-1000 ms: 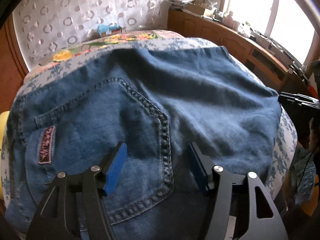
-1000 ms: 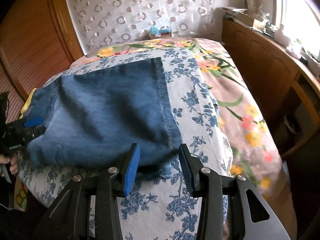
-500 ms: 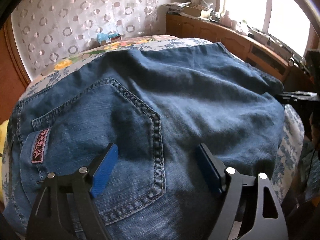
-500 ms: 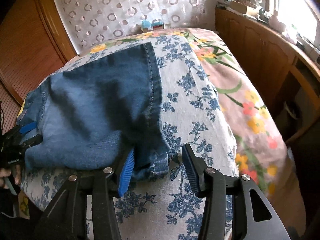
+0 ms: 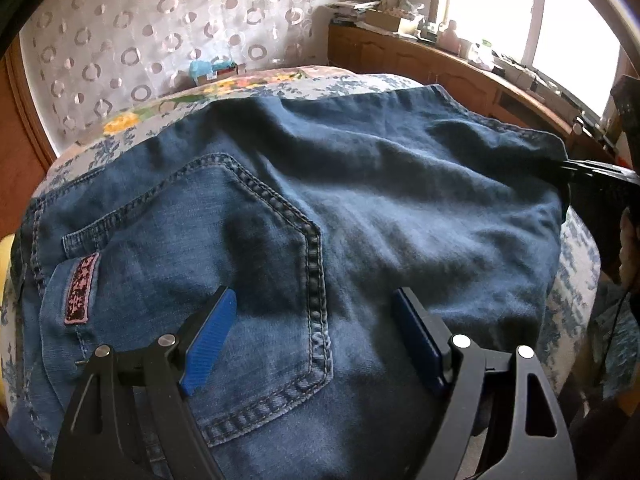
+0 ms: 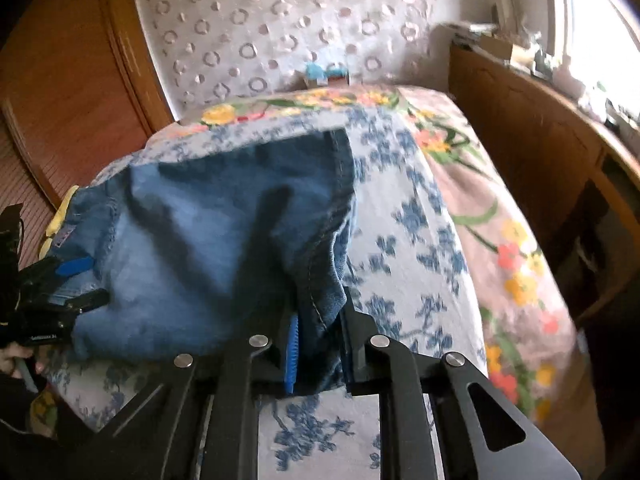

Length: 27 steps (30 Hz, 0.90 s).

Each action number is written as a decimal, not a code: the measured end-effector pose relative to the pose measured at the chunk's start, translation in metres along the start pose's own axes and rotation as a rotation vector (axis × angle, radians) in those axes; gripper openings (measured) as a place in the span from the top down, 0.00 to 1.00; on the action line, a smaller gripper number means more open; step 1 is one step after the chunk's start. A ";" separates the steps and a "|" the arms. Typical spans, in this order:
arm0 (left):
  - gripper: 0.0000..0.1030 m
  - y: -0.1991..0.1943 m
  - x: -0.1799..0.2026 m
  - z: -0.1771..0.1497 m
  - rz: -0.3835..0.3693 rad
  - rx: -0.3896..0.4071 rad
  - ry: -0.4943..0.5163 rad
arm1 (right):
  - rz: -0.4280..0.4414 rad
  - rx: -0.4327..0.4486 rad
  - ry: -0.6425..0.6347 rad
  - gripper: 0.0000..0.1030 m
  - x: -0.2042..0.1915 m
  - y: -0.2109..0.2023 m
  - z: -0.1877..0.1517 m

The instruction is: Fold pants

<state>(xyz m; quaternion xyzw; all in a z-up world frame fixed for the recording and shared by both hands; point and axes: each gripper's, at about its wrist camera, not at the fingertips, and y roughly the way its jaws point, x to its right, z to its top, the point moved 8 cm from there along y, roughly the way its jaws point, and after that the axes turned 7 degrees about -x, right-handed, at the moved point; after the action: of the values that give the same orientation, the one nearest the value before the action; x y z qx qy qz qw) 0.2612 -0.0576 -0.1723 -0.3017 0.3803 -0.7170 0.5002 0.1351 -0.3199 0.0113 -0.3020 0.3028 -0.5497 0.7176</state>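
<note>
Two handheld black two-finger grippers: left gripper (image 5: 314, 336), right gripper (image 6: 318, 340). Ribbed bright blue pads (image 5: 208, 344) lining the inner faces of angular matte black fingers. Round silver screws (image 6: 258, 340) behind the jaws, triangular cutouts (image 6: 494, 416) farther back in the outer arms.

You will find almost nothing to read here. On the jeans (image 5: 360, 220), at about eight o'clock in your left wrist view, a small dark label (image 5: 81, 288) edged in pink sits beside the back pocket (image 5: 224, 248); its pattern is too fine to read as letters. At nine o'clock in your right wrist view, a strip of pale lettering runs along the black body of the left gripper (image 6: 72, 280), but it is too small and blurred to make out. No numbers, brands or signs are legible elsewhere.
</note>
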 end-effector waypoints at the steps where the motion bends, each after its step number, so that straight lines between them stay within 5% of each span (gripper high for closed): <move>1: 0.21 -0.002 0.000 0.000 -0.010 0.000 -0.009 | 0.008 0.005 -0.001 0.85 -0.002 -0.002 0.002; 11: 0.21 -0.040 -0.021 0.001 0.003 0.064 -0.056 | 0.048 0.099 -0.087 0.85 -0.033 -0.027 0.035; 20: 0.21 -0.050 -0.042 -0.011 0.018 0.072 -0.095 | 0.002 0.043 -0.051 0.85 -0.026 -0.011 0.030; 27: 0.21 -0.059 -0.046 -0.010 0.024 0.093 -0.107 | 0.065 0.046 -0.068 0.86 -0.045 -0.013 0.040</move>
<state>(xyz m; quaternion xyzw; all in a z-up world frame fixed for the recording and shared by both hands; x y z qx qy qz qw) 0.2388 0.0012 -0.1300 -0.3112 0.3228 -0.7109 0.5418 0.1478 -0.2747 0.0516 -0.2942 0.2752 -0.5224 0.7516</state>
